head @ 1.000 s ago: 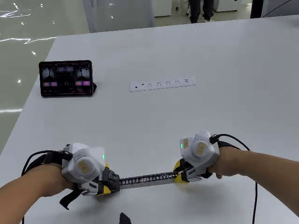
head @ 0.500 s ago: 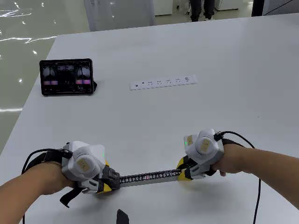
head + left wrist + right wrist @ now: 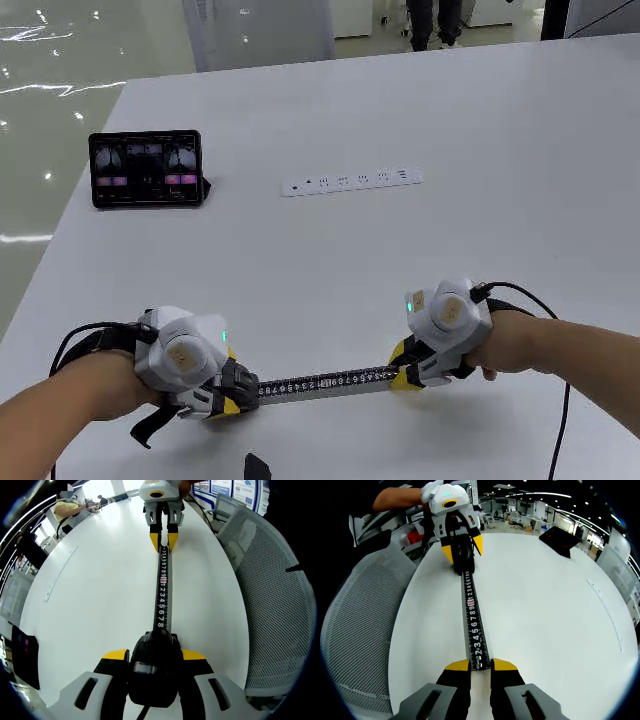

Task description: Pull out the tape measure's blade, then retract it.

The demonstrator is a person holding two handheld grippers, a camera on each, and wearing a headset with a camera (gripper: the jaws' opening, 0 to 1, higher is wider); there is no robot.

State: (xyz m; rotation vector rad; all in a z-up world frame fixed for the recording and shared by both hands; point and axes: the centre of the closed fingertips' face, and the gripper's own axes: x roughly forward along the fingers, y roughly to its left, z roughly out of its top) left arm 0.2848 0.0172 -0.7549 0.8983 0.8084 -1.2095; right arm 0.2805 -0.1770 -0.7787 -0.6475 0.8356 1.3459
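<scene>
Far left edge of the desk point(image 3: 480, 130), a tablet point(image 3: 147, 168) stands lit. Front-left now: the left gripper point(image 3: 154, 655) is clenched round the black case point(image 3: 152, 672), close to the desk's front edge. The blade point(image 3: 325, 381) runs out straight along that edge, numbers up, and a strip point(image 3: 352, 180) lies mid-desk behind it. Front-right, the right gripper point(image 3: 480, 666) pinches the blade's tip. The hook itself seems buried between the jaws.
</scene>
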